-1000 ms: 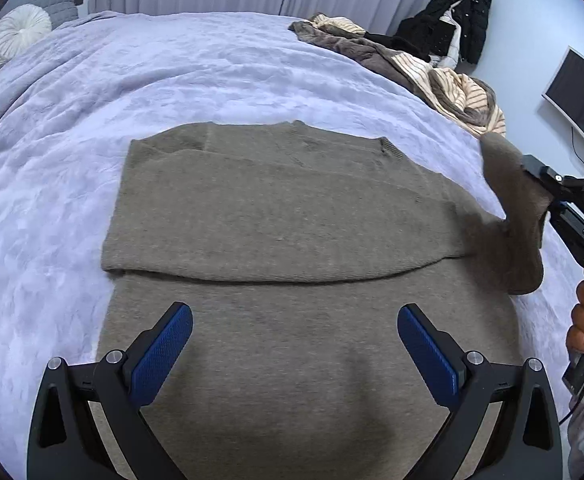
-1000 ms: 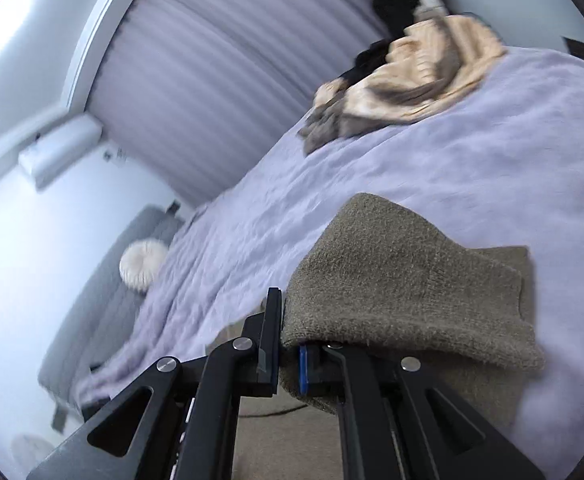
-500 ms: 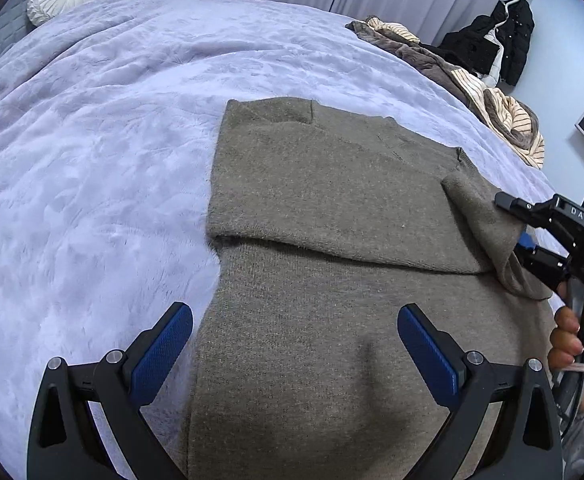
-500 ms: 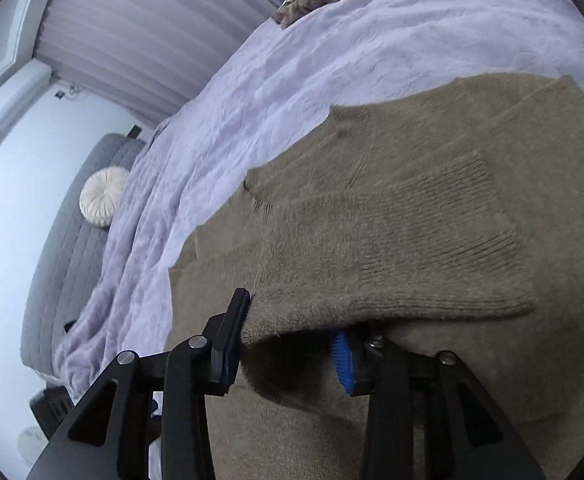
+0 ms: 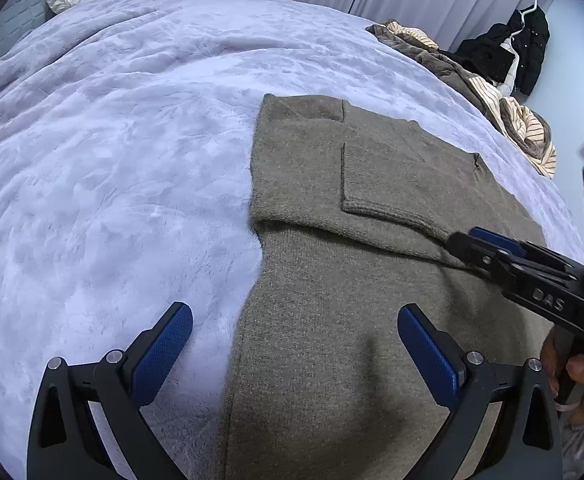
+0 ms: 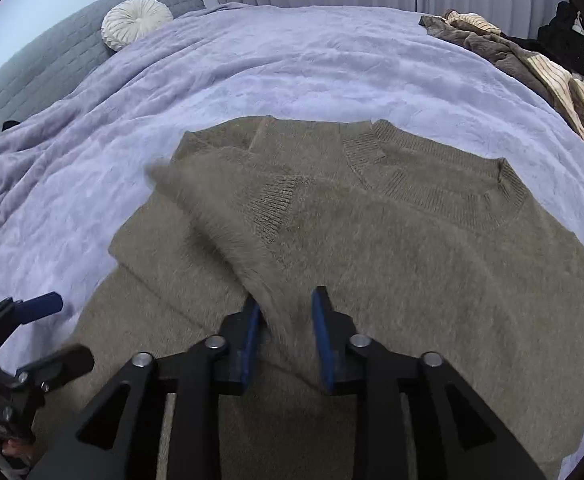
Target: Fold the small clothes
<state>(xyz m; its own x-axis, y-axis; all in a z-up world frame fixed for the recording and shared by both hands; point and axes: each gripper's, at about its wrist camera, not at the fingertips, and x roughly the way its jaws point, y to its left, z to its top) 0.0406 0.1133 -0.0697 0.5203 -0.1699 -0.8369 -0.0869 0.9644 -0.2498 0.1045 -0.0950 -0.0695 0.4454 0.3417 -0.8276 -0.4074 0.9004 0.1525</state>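
A taupe knit sweater [image 5: 352,264] lies flat on a lavender plush blanket [image 5: 111,160], with both sleeves folded across its chest. It also shows in the right wrist view [image 6: 412,240], with its ribbed collar [image 6: 444,196] at the far side. My left gripper [image 5: 294,344] is open and empty, low over the sweater's left hem edge. My right gripper [image 6: 285,320] is partly open, with the folded sleeve [image 6: 227,208] lying loosely between its pads. The right gripper also shows in the left wrist view [image 5: 488,240], resting on the sweater's right side.
A pile of brown and striped clothes [image 5: 492,96] lies at the bed's far right edge. A round white cushion [image 6: 135,20] leans on a grey headboard [image 6: 43,64]. Dark jackets [image 5: 520,48] hang by the curtains. My left gripper [image 6: 31,328] shows at lower left.
My right gripper carried the right sleeve over and laid it across the sweater's chest, then its jaws loosened. My left gripper shifted left along the hem and stayed open.
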